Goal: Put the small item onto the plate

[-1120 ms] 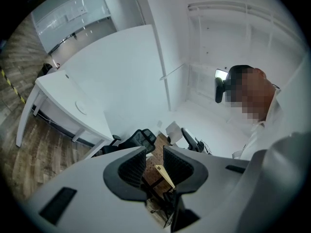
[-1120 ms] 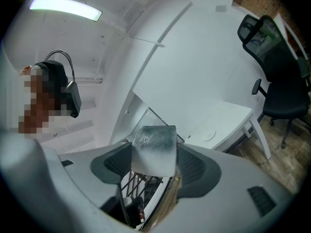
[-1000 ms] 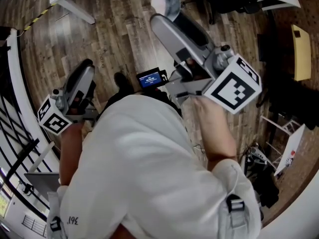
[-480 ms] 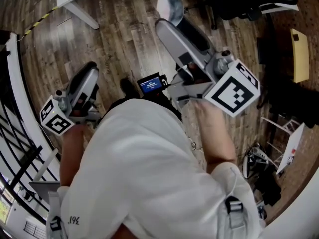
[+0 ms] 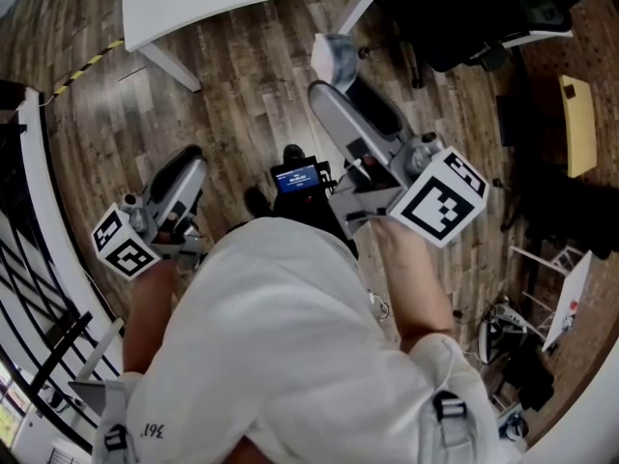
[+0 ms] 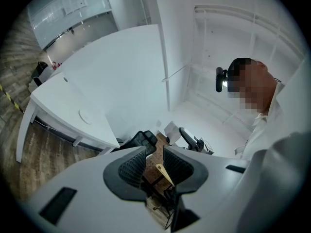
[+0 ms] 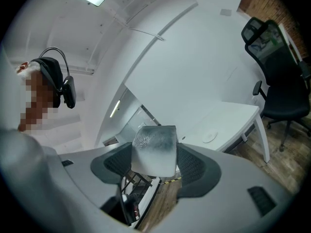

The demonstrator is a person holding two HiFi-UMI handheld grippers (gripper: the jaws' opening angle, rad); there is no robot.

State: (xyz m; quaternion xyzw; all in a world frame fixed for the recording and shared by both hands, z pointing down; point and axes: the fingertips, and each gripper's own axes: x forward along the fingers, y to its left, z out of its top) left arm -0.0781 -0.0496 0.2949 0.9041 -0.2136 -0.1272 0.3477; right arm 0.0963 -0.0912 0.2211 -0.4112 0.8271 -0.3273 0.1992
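Between the right gripper (image 7: 154,155) fingers sits a clamped grey-white block (image 7: 154,143), only partly visible; left gripper (image 6: 154,160) fingers slightly apart, empty.

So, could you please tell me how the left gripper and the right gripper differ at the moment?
The left gripper has its jaws narrowly apart with nothing between them; the right gripper is clamped wide on a pale grey block. In the head view the right gripper reaches further ahead than the left gripper. Both are hand-held.
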